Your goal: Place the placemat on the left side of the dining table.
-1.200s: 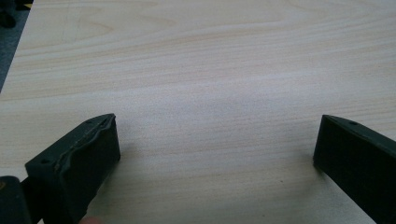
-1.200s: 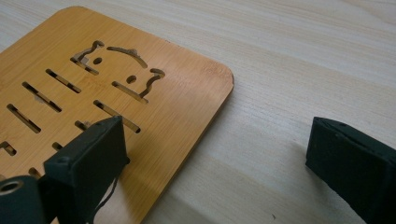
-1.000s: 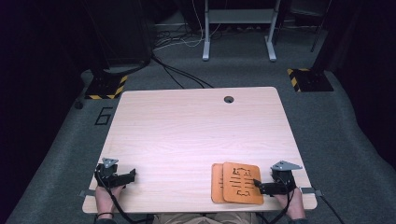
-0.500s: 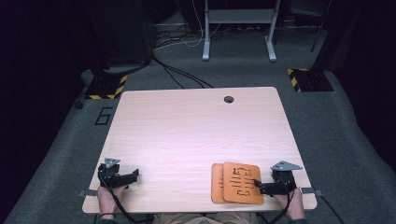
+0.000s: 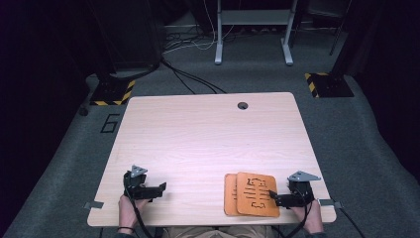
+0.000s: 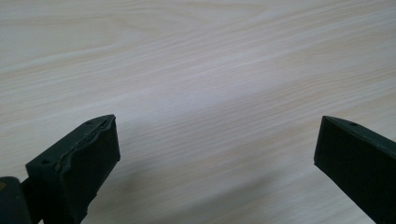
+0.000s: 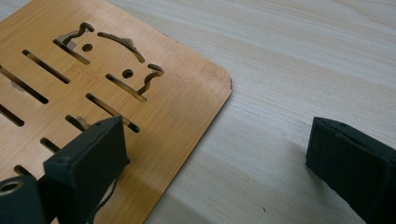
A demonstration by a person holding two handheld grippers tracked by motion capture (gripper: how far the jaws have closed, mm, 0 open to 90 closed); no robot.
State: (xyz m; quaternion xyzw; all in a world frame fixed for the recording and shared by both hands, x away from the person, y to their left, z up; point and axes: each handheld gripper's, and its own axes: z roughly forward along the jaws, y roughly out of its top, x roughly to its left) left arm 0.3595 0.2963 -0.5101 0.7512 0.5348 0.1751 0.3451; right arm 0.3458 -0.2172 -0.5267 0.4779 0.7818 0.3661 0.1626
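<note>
Two slotted mats lie stacked and slightly offset at the near right of the table, close to its front edge. Right gripper sits low at the top mat's right edge, jaws wide apart and empty; one jaw is above the mat, the other over bare wood (likely lining up a grip on that edge). Left gripper rests near left, also wide open, holding nothing. Broad bare tabletop ahead for moving
</note>
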